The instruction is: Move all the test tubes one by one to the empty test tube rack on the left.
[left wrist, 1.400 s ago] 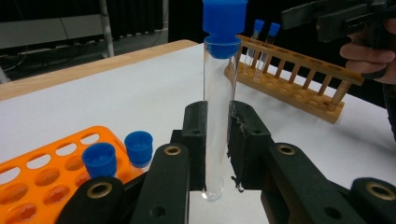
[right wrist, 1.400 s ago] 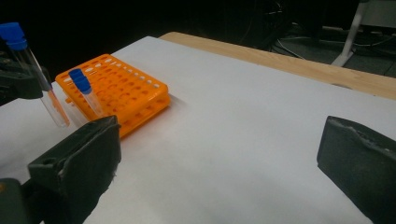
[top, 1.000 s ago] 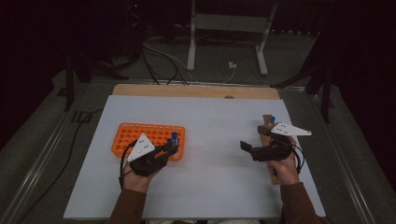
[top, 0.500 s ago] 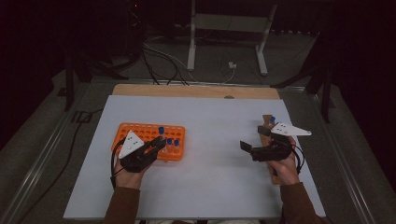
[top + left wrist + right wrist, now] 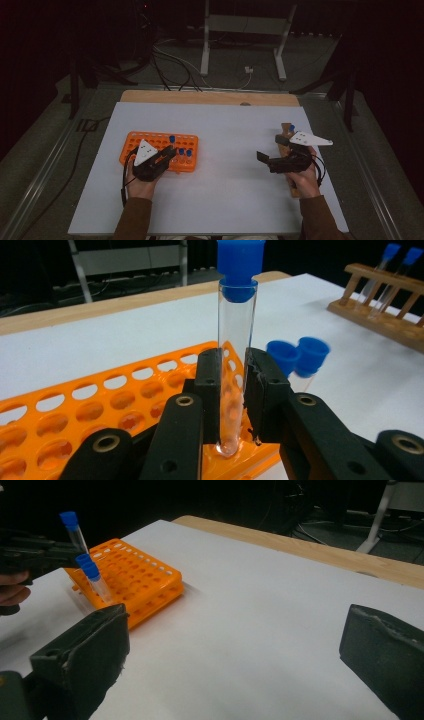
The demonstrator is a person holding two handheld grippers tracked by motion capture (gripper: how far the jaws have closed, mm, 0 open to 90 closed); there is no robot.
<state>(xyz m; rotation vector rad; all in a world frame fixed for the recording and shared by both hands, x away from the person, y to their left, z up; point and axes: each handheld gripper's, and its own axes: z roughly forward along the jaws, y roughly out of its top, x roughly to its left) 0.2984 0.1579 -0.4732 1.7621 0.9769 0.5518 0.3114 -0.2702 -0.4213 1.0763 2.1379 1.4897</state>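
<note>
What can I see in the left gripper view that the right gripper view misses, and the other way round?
The left gripper view alone shows its black jaws closed on the clear tube with a blue cap, just above the rack, and the wooden rack holding two capped tubes. The right gripper view alone shows the right gripper with jaws wide apart and nothing between them, plus a hand at the left edge. Both show the orange rack, two capped tubes standing in it and the white table.

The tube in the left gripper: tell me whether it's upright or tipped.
Upright. In the left gripper view the blue-capped tube stands vertical, clamped between the left gripper's jaws, its rounded bottom at the orange rack.
</note>
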